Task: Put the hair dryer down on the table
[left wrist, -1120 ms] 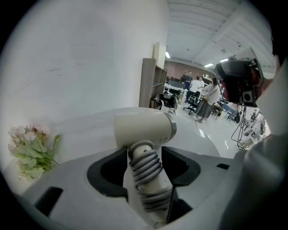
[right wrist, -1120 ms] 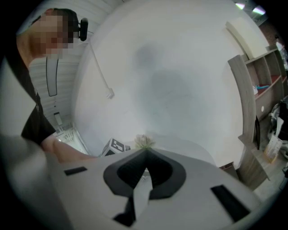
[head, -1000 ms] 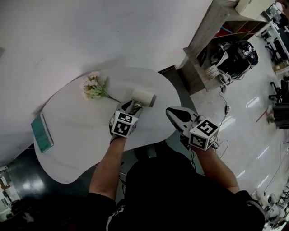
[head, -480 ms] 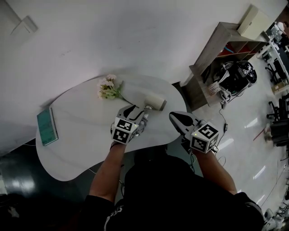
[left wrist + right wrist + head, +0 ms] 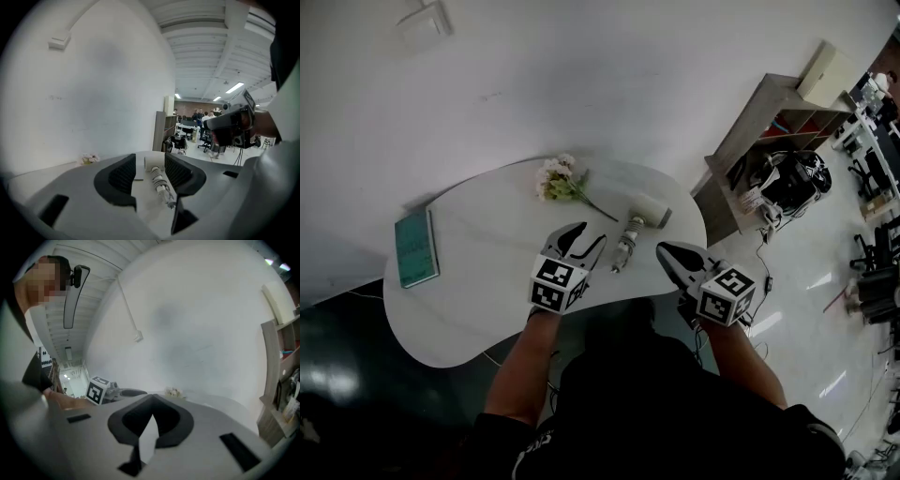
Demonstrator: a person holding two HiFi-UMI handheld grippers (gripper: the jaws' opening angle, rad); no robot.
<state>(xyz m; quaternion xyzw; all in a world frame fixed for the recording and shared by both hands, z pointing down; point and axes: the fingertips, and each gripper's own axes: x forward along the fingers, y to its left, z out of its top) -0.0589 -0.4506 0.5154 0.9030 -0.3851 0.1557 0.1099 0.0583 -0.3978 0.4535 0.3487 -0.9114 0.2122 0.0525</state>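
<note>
Just ahead of the left claw point(image 5: 589, 234) lies the hair dryer point(image 5: 628, 242).

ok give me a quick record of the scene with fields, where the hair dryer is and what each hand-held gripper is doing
hair dryer: lying on the table, not held
left hand-held gripper: jaws apart, nothing gripped, just left of the dryer's handle and apart from it
right hand-held gripper: jaws together, empty, right of the dryer near the table's edge
flowers: on the table, toward the wall
book: teal, at the table's left end
task status: dryer appears set down
</note>
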